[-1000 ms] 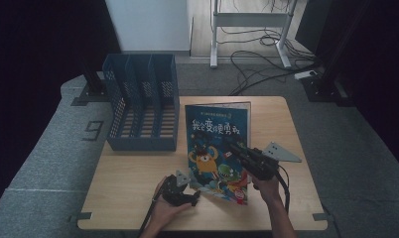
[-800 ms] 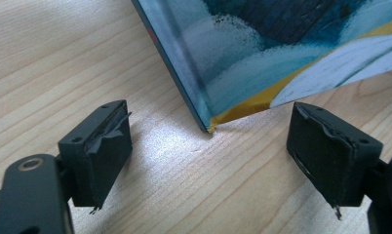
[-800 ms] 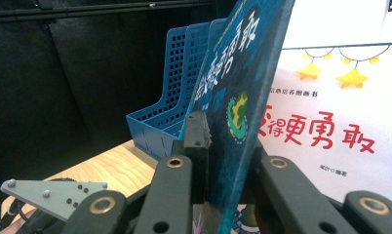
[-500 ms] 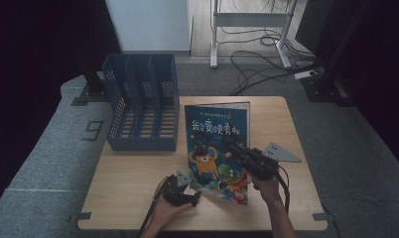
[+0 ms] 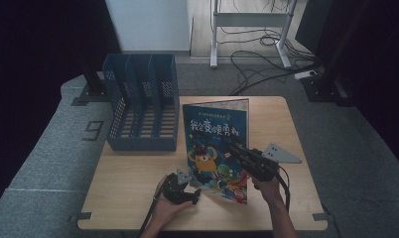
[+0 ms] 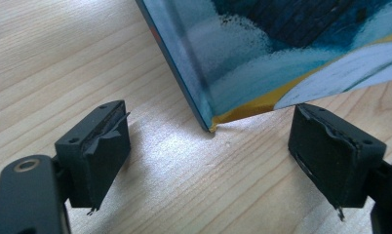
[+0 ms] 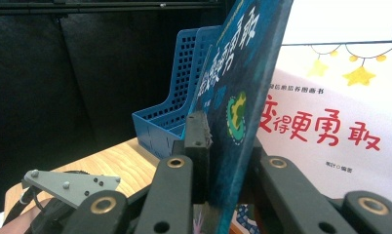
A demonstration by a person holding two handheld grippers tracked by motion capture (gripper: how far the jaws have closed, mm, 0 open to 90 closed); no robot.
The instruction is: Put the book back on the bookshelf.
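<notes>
My right gripper [image 5: 237, 150] is clamped on the picture book [image 5: 217, 144]: in the right gripper view its two black jaws press the cover [image 7: 243, 97] from either side, with the blue front against one jaw and the white back page beside the other. The book stands tilted on the table [image 5: 128, 198], its lower edge down on the wood near me and its top leaning away toward the far side.

My left gripper [image 5: 180, 187] sits low on the table by the book's near left corner. Its jaws stand wide apart and hold nothing; in the left gripper view the book's bottom corner [image 6: 211, 127] rests on the wood between them, touching neither pad.

Farther out, the blue file rack [image 5: 143, 109] stands upright on the table's left rear part, just beside the book's left edge.
</notes>
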